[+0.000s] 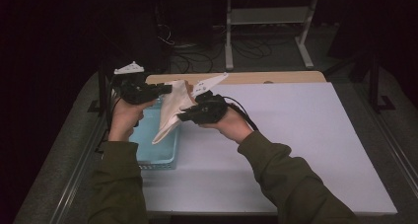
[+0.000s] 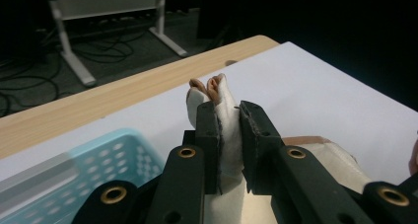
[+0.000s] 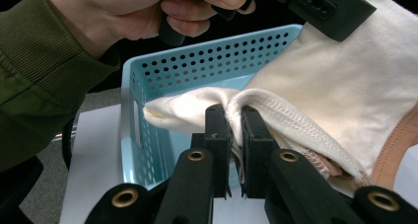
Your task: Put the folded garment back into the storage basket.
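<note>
Cloth (image 1: 173, 107) clamped in both grippers

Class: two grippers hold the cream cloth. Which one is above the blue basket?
The left gripper: it grips the cream cloth over the blue basket; the right gripper sits beside it, over the table.

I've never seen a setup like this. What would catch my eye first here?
Probably the cream cloth, held up in the air between two black hand-held grippers above the left part of the white table. The left gripper and the right gripper each pinch an edge of it. Just below the cloth sits a light blue perforated basket near the table's left edge.
</note>
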Action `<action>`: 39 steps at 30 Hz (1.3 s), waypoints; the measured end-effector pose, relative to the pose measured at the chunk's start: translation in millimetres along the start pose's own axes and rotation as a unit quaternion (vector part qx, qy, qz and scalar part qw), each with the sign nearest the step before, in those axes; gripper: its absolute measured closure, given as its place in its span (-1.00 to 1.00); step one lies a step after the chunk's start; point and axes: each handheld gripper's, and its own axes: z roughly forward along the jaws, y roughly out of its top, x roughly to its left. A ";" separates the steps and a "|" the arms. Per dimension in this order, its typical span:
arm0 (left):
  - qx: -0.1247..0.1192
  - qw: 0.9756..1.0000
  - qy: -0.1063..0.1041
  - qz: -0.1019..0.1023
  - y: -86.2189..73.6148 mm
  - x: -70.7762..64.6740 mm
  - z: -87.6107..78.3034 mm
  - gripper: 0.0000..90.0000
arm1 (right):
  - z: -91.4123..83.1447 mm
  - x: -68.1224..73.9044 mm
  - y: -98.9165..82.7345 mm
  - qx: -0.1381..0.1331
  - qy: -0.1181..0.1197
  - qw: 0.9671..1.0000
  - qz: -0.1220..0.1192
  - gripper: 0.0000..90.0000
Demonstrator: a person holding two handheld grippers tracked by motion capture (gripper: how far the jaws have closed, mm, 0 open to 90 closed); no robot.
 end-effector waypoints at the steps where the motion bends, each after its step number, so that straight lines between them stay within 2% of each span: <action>1: -0.001 1.000 0.007 -0.001 -1.3 4.1 -4.4 0.74 | 8.5 0.1 4.9 0.001 0.003 1.000 -0.004 0.85; 2: -0.001 1.000 0.007 -0.001 -1.3 4.1 -4.4 0.74 | 8.5 0.1 4.9 0.001 0.003 1.000 -0.004 0.85; 3: 0.000 1.000 0.018 -0.003 -3.2 8.9 -8.9 0.74 | 16.5 0.3 8.9 0.002 0.008 1.000 -0.003 0.85; 4: 0.000 1.000 0.018 -0.003 -3.2 8.9 -8.9 0.74 | 16.5 0.3 8.9 0.002 0.008 1.000 -0.003 0.85; 9: -0.005 0.999 0.041 -0.012 -10.8 22.9 -20.2 0.73 | 43.3 3.3 17.7 0.010 0.019 1.000 -0.008 0.85; 10: -0.005 0.999 0.041 -0.012 -10.8 22.9 -20.2 0.73 | 43.3 3.3 17.7 0.010 0.019 1.000 -0.008 0.85; 12: 0.003 0.998 0.055 -0.014 -16.3 29.5 -21.7 0.73 | 55.8 4.7 18.2 0.019 0.025 0.999 -0.007 0.84; 17: 0.021 0.997 0.071 -0.021 -27.3 39.6 -17.2 0.73 | 76.9 4.0 11.0 0.042 0.031 0.999 -0.009 0.84; 18: 0.021 0.997 0.071 -0.021 -27.3 39.6 -17.2 0.73 | 76.9 4.0 11.0 0.042 0.031 0.999 -0.009 0.84; 19: 0.031 0.996 0.076 -0.024 -32.1 44.2 -14.8 0.73 | 84.5 4.5 5.9 0.053 0.037 0.998 -0.005 0.83; 25: 0.056 0.994 0.090 -0.031 -44.3 54.0 -8.3 0.73 | 97.6 9.8 -3.9 0.071 0.044 0.996 -0.006 0.83; 30: 0.058 0.993 0.091 -0.037 -48.8 58.6 -8.5 0.73 | 107.1 14.6 -10.3 0.080 0.054 0.995 -0.006 0.82; 33: 0.068 0.992 0.102 -0.039 -54.1 63.3 -7.5 0.73 | 111.2 17.4 -14.1 0.090 0.058 0.994 -0.008 0.80; 34: 0.068 0.992 0.102 -0.039 -54.1 63.3 -7.5 0.73 | 112.0 17.6 -15.5 0.092 0.060 0.994 -0.010 0.78; 35: 0.080 0.990 0.106 -0.039 -57.3 65.8 -6.0 0.73 | 112.4 18.7 -16.7 0.094 0.060 0.994 -0.009 0.76; 38: 0.084 0.990 0.104 -0.041 -60.2 67.7 -4.4 0.73 | 111.8 20.1 -19.7 0.101 0.067 0.993 -0.010 0.69; 39: 0.087 0.990 0.103 -0.043 -62.7 69.0 -1.9 0.73 | 110.4 20.8 -23.3 0.103 0.066 0.992 -0.013 0.60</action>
